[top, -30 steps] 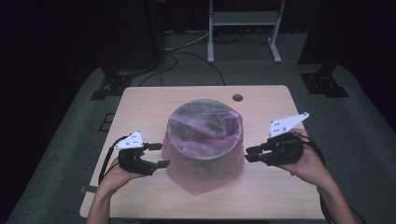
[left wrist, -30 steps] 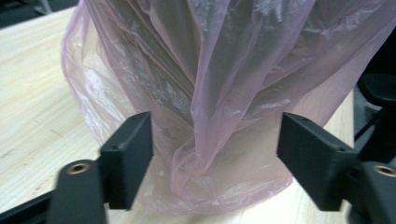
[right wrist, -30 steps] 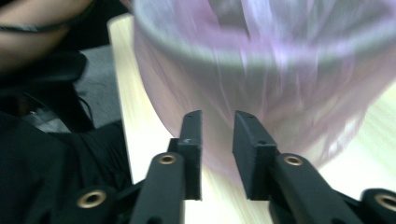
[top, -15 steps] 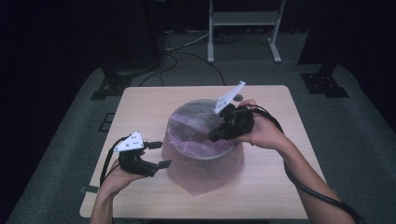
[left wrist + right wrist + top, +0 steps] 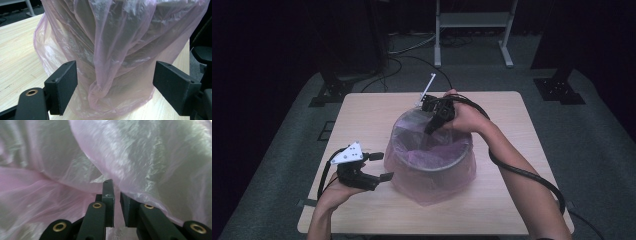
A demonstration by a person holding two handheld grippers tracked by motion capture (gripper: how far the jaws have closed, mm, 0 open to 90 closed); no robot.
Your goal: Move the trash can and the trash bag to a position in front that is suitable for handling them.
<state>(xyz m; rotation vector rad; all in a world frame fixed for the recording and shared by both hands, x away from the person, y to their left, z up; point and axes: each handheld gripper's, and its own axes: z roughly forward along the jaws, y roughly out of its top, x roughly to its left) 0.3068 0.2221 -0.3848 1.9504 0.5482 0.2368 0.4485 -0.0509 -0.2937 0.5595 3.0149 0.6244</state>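
dark room, wooden counter (image 5: 362, 120): lining the bin (image 5: 432, 165) with the bag (image 5: 412, 172). right tongs (image 5: 430, 129), just closing, pinch bag film at the far rim; left tongs (image 5: 379, 167) spread beside it. next, tug the film over the rim.

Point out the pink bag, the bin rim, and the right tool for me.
pink bag (image 5: 112, 50), left gripper view, on its crumpled outer side.
bin rim (image 5: 432, 168), high view, on the near edge of the rim.
right tool (image 5: 430, 130), high view, between its tips at the bag's far edge.
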